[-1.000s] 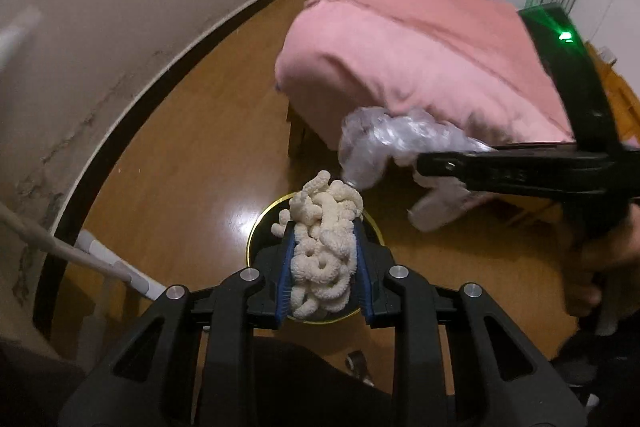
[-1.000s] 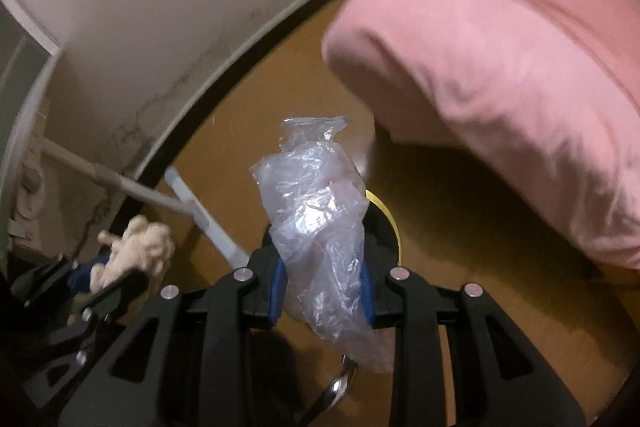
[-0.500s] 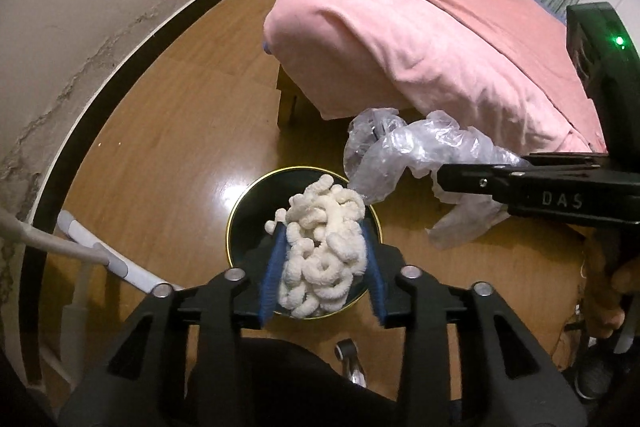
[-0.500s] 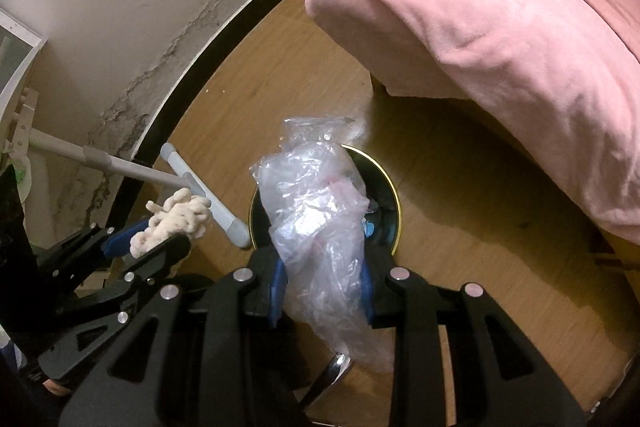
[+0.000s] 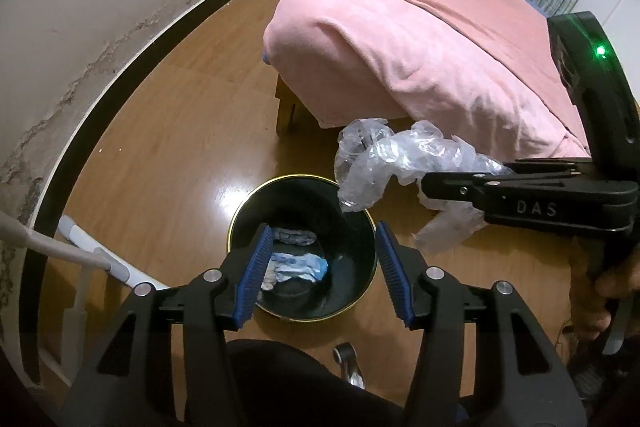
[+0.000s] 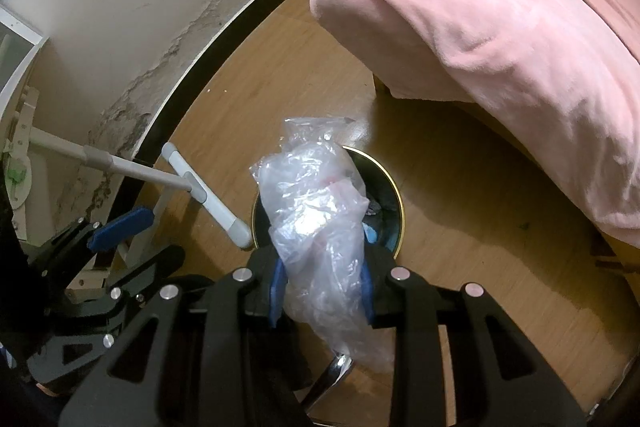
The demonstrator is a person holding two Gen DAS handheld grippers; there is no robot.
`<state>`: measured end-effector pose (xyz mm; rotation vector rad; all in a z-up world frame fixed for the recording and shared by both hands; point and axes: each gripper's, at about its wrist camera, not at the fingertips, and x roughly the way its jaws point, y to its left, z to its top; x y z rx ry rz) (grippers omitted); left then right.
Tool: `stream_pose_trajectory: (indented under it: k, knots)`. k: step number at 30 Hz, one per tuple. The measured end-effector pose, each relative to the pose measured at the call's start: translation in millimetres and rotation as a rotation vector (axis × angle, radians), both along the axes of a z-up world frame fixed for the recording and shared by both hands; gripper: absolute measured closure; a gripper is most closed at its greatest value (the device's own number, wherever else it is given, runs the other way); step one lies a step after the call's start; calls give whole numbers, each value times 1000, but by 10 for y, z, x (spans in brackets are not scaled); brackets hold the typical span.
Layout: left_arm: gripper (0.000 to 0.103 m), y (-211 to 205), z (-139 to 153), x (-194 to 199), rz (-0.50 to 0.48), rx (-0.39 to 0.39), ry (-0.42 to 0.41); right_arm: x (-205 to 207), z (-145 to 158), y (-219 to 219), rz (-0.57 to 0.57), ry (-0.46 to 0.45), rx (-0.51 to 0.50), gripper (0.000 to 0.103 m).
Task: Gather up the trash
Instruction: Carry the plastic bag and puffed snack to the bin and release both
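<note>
A black bin with a gold rim stands on the wooden floor, with blue-and-white crumpled trash at its bottom. My left gripper hovers right above the bin mouth; its jaws are opening and nothing is between the blue pads. It also shows at the left edge of the right wrist view as the left gripper. My right gripper is shut on a crumpled clear plastic bag and hangs over the bin's rim. From the left wrist view, the bag hangs just right of the bin.
A bed under a pink blanket fills the upper right, its wooden leg close behind the bin. A white mop handle lies left of the bin by the stained wall. A hand grips the right tool.
The left jaws have spread apart and the white foam clump they held is gone from between them. The bin's inside now shows. The right gripper still clamps the bag.
</note>
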<state>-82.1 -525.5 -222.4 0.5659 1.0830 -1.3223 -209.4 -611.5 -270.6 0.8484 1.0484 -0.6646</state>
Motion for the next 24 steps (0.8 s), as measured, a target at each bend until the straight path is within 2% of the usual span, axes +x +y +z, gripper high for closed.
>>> stream_pose_trajectory:
  k: [1, 3, 5, 6, 16, 21, 24]
  knots:
    - [46, 13, 15, 0, 2, -2, 2, 11, 11, 3, 3, -3, -5, 73]
    - [43, 41, 58, -4, 6, -10, 1, 44, 40, 13, 12, -8, -20, 65]
    - [42, 63, 99, -14, 6, -17, -6, 63, 65, 23, 12, -13, -29, 46]
    - [41, 80, 123, -18, 6, -19, -7, 70, 80, 27, 13, -17, -33, 45]
    - [33, 349, 476, -24, 16, -65, -25, 193, 241, 74, 25, -40, -71, 44]
    - [27, 622, 904, -62, 17, -118, -66, 246, 485, 126, 20, -64, -151, 44]
    - [25, 883, 1217, -26, 23, -153, -82, 236, 800, 220, 19, -95, -229, 44]
